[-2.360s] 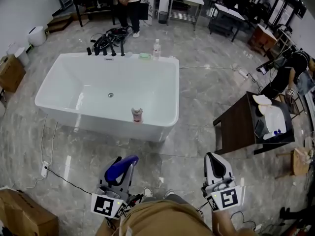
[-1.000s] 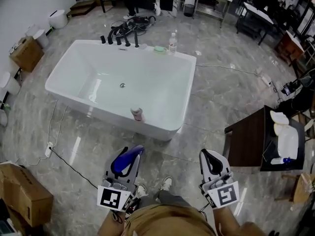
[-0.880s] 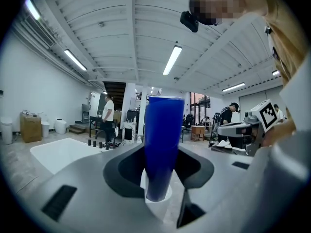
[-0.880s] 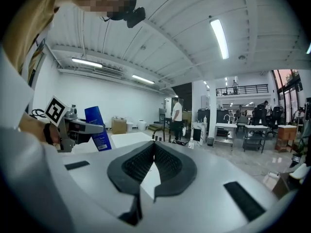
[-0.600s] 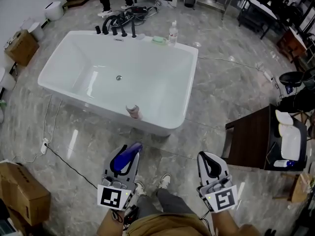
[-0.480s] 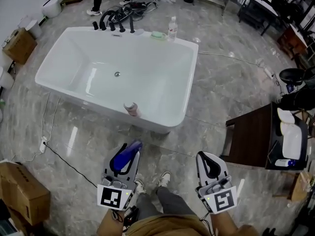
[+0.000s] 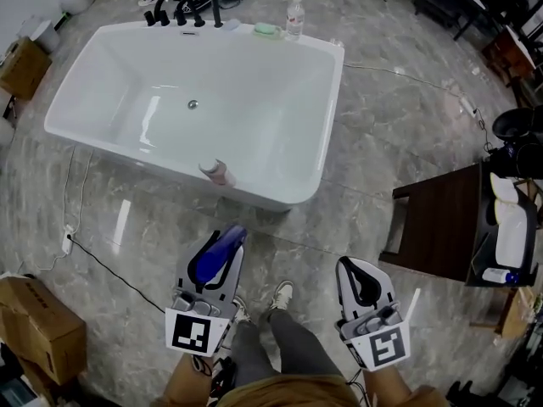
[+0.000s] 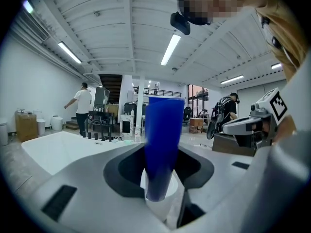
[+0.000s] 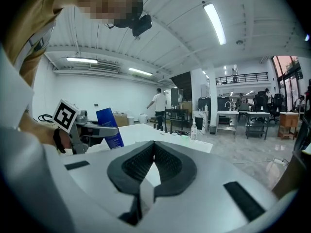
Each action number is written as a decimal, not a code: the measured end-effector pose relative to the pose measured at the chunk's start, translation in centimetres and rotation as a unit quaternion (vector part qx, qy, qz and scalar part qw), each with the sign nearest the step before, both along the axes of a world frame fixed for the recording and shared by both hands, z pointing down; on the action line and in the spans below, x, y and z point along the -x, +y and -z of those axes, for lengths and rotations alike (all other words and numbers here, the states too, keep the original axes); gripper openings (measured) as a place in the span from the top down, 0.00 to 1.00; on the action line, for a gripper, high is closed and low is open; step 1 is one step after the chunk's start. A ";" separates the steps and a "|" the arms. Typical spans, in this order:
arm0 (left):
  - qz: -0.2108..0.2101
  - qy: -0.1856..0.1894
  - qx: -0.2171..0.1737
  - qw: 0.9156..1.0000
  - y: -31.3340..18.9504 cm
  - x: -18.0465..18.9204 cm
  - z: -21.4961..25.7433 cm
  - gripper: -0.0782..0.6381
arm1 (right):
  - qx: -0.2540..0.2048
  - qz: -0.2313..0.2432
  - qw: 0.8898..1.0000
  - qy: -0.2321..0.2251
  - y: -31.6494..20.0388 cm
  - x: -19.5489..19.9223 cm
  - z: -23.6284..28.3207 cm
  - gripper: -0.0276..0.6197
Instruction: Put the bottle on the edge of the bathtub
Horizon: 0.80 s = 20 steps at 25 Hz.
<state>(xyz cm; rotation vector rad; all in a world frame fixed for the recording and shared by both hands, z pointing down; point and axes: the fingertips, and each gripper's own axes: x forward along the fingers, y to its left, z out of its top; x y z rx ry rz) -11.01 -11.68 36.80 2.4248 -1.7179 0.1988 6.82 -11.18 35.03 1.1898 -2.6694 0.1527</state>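
Observation:
A blue bottle (image 7: 215, 258) sits between the jaws of my left gripper (image 7: 222, 248), which is shut on it, low over the floor short of the white bathtub (image 7: 316, 155). In the left gripper view the blue bottle (image 8: 163, 144) stands upright between the jaws, with the tub's rim (image 8: 53, 147) beyond it. My right gripper (image 7: 363, 280) hangs beside it on the right, its pads (image 9: 153, 152) pressed together with nothing in them. A pinkish bottle (image 7: 216, 172) rests on the tub's near edge.
A clear water bottle (image 7: 294, 17), a green soap (image 7: 265, 29) and black taps (image 7: 178, 11) line the tub's far edge. A dark wooden table (image 7: 441, 223) stands to the right. A cardboard box (image 7: 38, 329) and a floor cable (image 7: 110, 270) lie to the left. The holder's shoes (image 7: 278, 297) are below.
The view has moved forward, so the bathtub lies closer and higher in the head view. Both grippers keep their stance, and the blue bottle stays in the left one.

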 end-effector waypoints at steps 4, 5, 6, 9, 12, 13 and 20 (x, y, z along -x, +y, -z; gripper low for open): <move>-0.002 0.000 0.003 1.000 -1.0 -0.7 -1.8 0.67 | 0.005 0.002 1.000 0.002 -0.3 -0.3 -1.5 0.95; -0.003 0.000 0.005 1.000 -1.2 -0.8 -2.3 0.67 | 0.007 0.003 1.000 0.003 -0.3 -0.3 -1.9 0.95; -0.003 -0.001 0.008 1.000 -1.4 -0.9 -2.8 0.67 | 0.009 0.005 1.000 0.002 -0.3 -0.2 -2.4 0.95; -0.006 -0.004 0.012 1.000 -2.0 -1.1 -4.0 0.67 | 0.014 0.008 1.000 -0.001 -0.3 0.0 -3.4 0.95; -0.007 -0.004 0.016 1.000 -2.7 -1.3 -5.3 0.67 | 0.014 0.009 1.000 -0.002 -0.5 0.0 -4.4 0.95; -0.008 -0.006 0.017 1.000 -2.9 -1.3 -5.7 0.67 | 0.013 0.010 1.000 -0.003 -0.7 0.0 -4.6 0.95; -0.011 -0.013 0.026 1.000 -4.5 -1.7 -8.5 0.67 | 0.016 0.006 1.000 -0.006 -1.7 -0.5 -6.1 0.95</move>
